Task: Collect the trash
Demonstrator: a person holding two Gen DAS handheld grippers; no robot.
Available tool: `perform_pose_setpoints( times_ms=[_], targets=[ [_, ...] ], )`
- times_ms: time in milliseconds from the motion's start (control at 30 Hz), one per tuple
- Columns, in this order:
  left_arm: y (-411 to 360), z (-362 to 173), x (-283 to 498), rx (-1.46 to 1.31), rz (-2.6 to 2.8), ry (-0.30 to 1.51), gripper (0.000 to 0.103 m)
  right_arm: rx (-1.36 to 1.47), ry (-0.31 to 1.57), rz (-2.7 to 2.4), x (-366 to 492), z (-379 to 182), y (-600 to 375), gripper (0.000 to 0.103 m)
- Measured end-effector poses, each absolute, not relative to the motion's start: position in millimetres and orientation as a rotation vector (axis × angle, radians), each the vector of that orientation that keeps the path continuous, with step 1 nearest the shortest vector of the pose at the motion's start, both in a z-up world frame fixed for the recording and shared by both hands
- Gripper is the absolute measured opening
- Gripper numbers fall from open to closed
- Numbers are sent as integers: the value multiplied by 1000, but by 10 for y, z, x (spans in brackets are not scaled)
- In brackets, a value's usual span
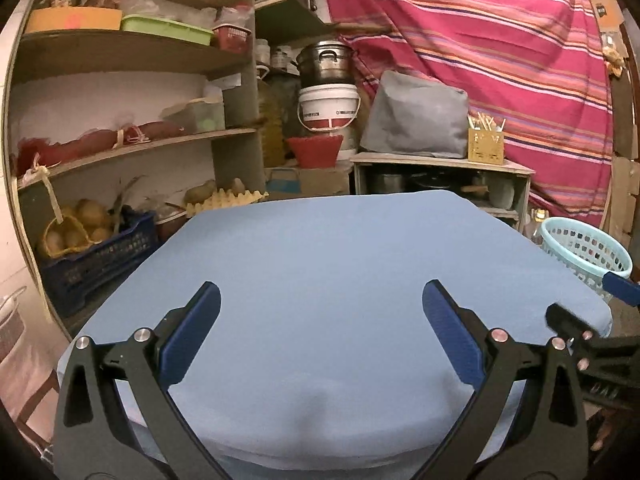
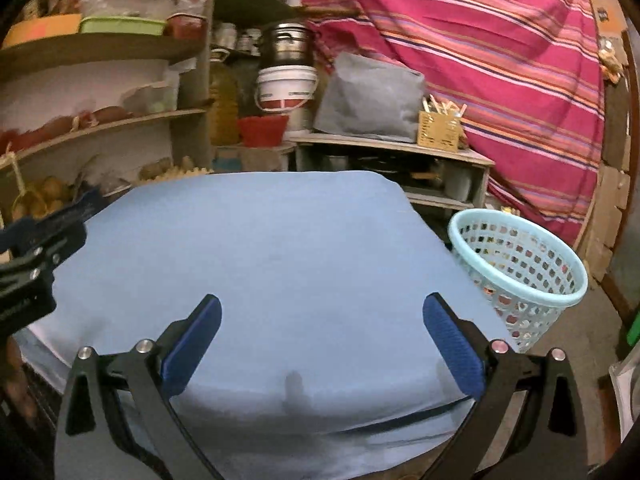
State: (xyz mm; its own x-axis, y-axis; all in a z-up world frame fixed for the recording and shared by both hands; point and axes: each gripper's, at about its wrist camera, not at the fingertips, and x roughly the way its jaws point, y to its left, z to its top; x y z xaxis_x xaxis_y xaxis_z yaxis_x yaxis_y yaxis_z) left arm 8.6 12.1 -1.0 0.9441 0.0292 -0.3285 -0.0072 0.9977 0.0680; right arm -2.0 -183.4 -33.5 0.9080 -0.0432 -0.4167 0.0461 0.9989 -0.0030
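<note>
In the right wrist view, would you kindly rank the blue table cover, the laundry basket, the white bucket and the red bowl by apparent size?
1. Blue table cover, though nearest the camera.
2. Laundry basket.
3. White bucket and red bowl: too alike to rank.

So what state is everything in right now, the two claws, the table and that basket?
Left claw: open, empty, over the table.
Right claw: open, empty, over the table.
Light blue cloth-covered table: bare, no trash showing on it.
Pale turquoise perforated plastic basket: upright on the floor, right of the table, colourful items showing through its holes.
Yellow cardboard egg tray: on the lowest shelf, potatoes resting on it.
</note>
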Motion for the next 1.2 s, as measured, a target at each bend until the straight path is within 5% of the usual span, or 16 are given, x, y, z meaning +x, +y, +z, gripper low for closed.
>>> perform_pose_setpoints(
  times_ms=[1200],
  targets=[
    [140,-272,141,50,-1,401,98,-17,352,-79,-72,-254,-1633,98]
  ],
)
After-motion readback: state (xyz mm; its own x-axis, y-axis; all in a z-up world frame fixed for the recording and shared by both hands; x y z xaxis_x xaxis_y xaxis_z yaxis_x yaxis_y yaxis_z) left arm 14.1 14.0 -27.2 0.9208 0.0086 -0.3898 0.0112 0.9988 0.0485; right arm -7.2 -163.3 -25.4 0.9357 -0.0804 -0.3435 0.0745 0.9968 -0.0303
